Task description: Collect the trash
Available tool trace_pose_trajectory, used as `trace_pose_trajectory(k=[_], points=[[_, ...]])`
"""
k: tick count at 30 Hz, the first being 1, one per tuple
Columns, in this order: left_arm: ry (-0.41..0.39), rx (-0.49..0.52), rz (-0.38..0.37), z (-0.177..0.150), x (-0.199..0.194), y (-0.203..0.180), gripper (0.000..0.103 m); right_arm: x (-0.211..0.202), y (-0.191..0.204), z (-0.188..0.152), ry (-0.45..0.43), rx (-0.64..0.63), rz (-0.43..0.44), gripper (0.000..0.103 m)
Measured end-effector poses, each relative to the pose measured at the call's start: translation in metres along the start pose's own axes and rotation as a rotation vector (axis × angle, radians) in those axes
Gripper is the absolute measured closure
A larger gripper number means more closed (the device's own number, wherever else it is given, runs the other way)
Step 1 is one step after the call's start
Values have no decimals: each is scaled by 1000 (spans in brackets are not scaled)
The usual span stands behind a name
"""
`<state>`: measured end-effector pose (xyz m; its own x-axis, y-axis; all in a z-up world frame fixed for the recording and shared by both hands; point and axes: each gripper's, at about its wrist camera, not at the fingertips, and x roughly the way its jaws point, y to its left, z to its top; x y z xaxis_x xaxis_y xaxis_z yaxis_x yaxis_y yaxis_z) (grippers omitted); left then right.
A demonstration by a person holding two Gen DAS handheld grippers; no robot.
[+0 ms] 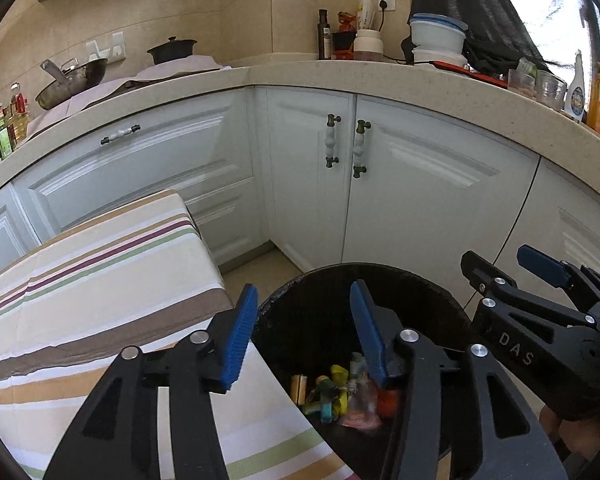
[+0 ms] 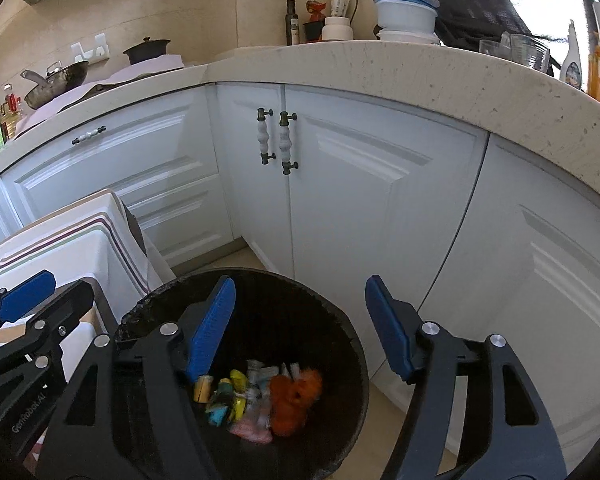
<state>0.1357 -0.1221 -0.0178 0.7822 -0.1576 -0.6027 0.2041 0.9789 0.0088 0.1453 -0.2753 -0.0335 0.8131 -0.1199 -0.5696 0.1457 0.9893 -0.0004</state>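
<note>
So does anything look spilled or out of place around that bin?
Nothing stands out. The trash lies inside the black bin, none on the floor that shows, and both grippers' jaws stand open and empty above it.

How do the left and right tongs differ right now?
The right tongs hang over the middle of the black bin, above an orange piece of trash; the left tongs straddle the bin's rim beside the striped cloth. The right ones gape slightly wider. Both are open and empty.
</note>
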Motion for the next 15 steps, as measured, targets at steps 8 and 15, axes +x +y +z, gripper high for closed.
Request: trace_pose_trajectory(k=[8, 15], points=[[-15, -9, 14, 1, -2, 1, 42, -5, -2, 5, -14, 6, -13, 37], [-29, -19, 19, 4, -7, 4, 36, -11, -7, 5, -24, 19, -25, 33]])
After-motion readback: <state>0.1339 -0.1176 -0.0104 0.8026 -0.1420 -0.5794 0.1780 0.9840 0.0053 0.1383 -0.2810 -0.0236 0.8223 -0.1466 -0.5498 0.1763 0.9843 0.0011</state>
